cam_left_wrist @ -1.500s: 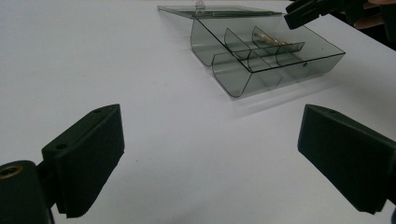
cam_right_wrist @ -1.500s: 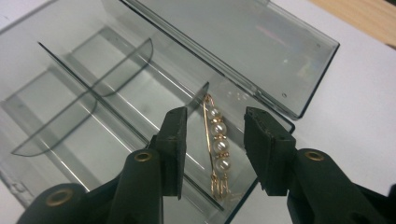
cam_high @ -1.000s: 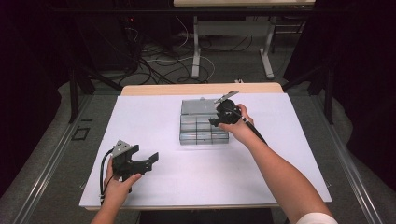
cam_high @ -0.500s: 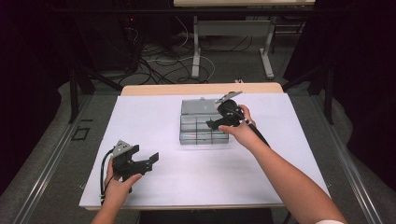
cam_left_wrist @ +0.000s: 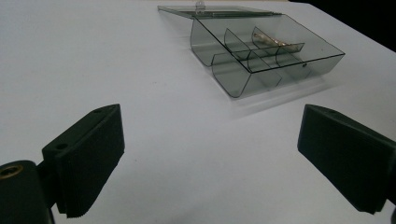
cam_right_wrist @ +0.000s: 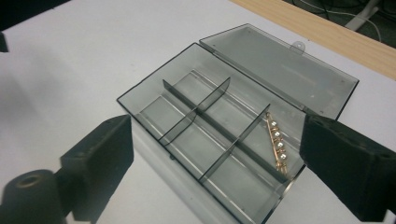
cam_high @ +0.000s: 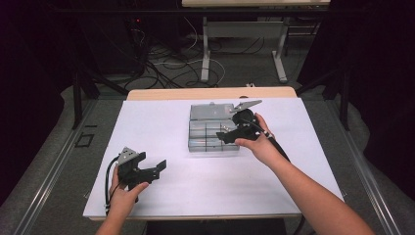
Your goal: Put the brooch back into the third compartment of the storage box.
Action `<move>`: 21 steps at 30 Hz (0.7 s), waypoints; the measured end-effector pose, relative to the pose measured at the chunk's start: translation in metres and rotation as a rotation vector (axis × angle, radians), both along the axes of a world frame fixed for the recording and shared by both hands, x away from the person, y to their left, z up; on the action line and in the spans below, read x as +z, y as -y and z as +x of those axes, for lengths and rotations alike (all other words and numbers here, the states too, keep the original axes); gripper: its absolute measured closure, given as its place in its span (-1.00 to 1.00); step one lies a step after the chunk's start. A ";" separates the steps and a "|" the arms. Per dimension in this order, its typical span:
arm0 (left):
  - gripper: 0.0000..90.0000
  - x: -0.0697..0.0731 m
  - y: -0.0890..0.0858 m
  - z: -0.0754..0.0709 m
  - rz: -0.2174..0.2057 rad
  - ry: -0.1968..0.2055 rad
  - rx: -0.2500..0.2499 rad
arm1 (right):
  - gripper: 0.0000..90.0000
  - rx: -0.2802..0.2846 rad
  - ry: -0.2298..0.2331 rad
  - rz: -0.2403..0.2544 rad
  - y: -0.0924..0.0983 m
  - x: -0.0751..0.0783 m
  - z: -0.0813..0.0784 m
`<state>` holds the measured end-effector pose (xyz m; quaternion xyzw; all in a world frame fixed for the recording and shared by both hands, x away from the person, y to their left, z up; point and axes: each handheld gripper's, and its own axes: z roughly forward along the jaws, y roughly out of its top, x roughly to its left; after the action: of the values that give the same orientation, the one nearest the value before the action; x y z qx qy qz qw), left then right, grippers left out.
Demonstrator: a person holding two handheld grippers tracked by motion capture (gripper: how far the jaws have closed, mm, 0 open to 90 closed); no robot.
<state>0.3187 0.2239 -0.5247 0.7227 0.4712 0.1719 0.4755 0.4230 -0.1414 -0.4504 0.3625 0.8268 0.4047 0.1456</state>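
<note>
**Stock on the table: one divided box, one gold clip, two grippers**

One smoky clear plastic box (cam_right_wrist: 205, 135) is lying open on the white table (cam_high: 161, 127), its one hinged lid (cam_right_wrist: 285, 70) folded flat behind it. Partitions are dividing the tray into compartments; their full count cannot be told. One gold clip set with pale beads (cam_right_wrist: 278, 144) is resting in a long compartment along the lid side. The right gripper (cam_high: 230, 137) is hovering over the box, its jaws having just been opening and now standing wide apart with nothing between them. The left gripper (cam_high: 154, 169) is sitting low near the table's front left, well apart from the box, its jaws likewise spread and holding nothing.
</note>
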 end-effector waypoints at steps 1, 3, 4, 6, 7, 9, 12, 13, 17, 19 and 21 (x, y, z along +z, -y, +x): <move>-0.83 0.000 0.000 0.000 0.000 0.001 0.000 | -0.83 0.002 0.002 0.002 0.002 0.001 -0.002; -0.83 0.000 0.000 0.000 -0.002 0.001 0.001 | -0.89 -0.004 -0.004 0.000 0.003 0.001 -0.008; -0.84 0.000 0.000 0.000 -0.002 0.002 0.002 | -0.92 -0.001 0.010 -0.002 0.005 0.001 -0.011; -0.84 0.000 0.000 0.000 -0.003 0.002 0.003 | -0.93 0.001 0.023 0.011 0.008 0.000 -0.016; -0.83 0.000 0.000 0.000 -0.004 0.002 0.002 | -0.94 -0.003 0.027 0.016 0.010 -0.001 -0.020; -0.83 0.001 0.000 -0.001 -0.003 0.003 0.003 | -0.98 0.003 0.046 0.012 0.013 -0.004 -0.025; -0.83 0.001 0.000 -0.001 -0.003 0.002 0.005 | -1.00 0.007 0.050 -0.008 0.017 -0.007 -0.036; -0.83 0.001 0.000 -0.001 -0.001 0.006 0.005 | -1.00 0.010 0.044 -0.015 0.019 -0.007 -0.039; -0.83 0.001 0.000 -0.001 -0.001 0.002 0.008 | -1.00 0.007 0.063 0.002 0.026 -0.010 -0.049; -0.83 0.001 0.001 -0.001 0.000 0.005 0.008 | -1.00 0.004 0.059 0.010 0.031 -0.012 -0.054; -0.83 0.001 0.000 -0.001 0.000 0.006 0.008 | -1.00 -0.002 0.052 0.015 0.036 -0.014 -0.058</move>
<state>0.3174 0.2234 -0.5236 0.7203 0.4728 0.1760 0.4761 0.3645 -0.1775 -0.4645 0.3536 0.8193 0.4203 0.1648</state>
